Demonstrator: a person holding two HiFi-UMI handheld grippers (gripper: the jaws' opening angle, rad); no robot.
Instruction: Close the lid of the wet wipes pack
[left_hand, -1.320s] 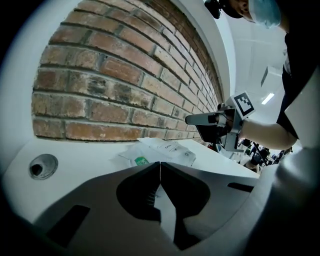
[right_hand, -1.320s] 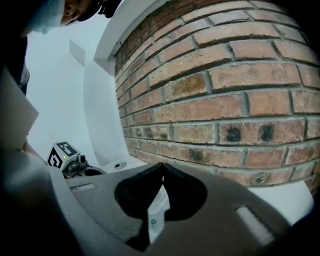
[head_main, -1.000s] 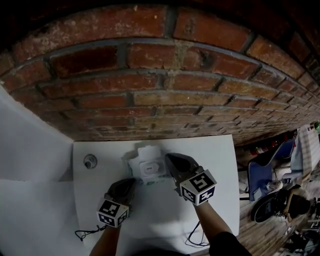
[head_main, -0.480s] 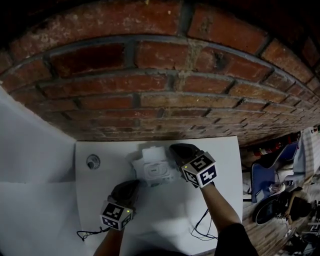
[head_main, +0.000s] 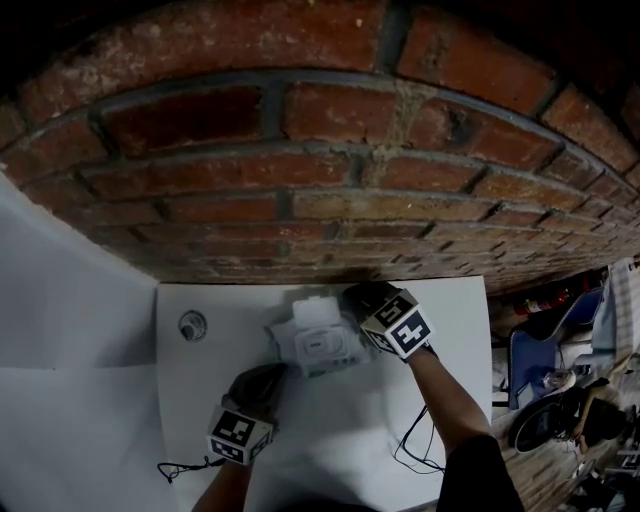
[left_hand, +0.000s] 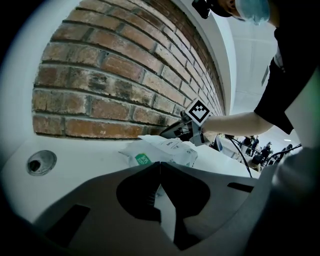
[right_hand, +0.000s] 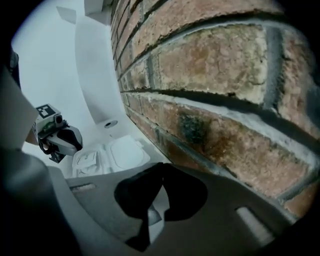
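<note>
The wet wipes pack (head_main: 322, 350) lies near the worktop's (head_main: 440, 400) back edge, with its lid (head_main: 312, 309) flipped open toward the brick wall (head_main: 320, 180). The right gripper (head_main: 355, 296) sits just right of the lid, jaws pressed together on nothing. The left gripper (head_main: 276, 372) is near the pack's front-left corner, likewise closed and empty.

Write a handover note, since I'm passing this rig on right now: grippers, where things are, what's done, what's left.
The left gripper is shut and empty, close to the near edge of the pack.
The right gripper is shut and empty, just right of the lid on the side of the wall; whether it touches is unclear.
The pack lies flat on the table.
The lid is open, flipped back toward the wall.
Done: no closing yet.
Left: swing the lid over the opening and press it shut, probably with the right gripper.
</note>
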